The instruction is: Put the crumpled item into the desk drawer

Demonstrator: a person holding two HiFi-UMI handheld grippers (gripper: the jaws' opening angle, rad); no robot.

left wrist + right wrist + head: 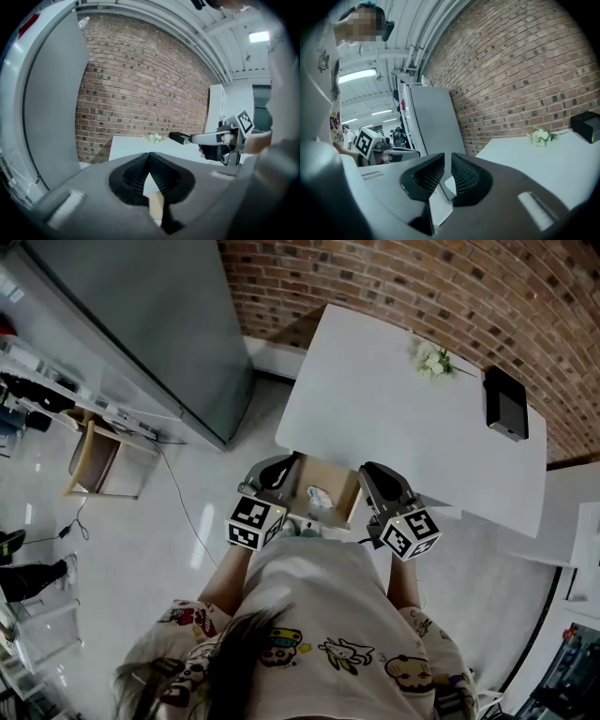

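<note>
From the head view, an open wooden drawer [343, 486] juts from the near edge of the white desk [403, 427] at the centre of the frame. The crumpled white item [321, 495] lies inside it. The left gripper [289, 463] sits at the drawer's left side and the right gripper [367, 470] at its right side, and neither touches the item. A small bunch of flowers [431, 360] and a black box [506, 401] rest near the desk's far edge, by the brick wall [441, 277].

In the left gripper view the jaw tips meet at lower centre and hold nothing. A strip of wood shows below them. The other gripper appears at mid right.

In the right gripper view the jaws are all but together. Only a thin slit is left between them, and nothing is in it. The desk spreads across the lower right.
</note>
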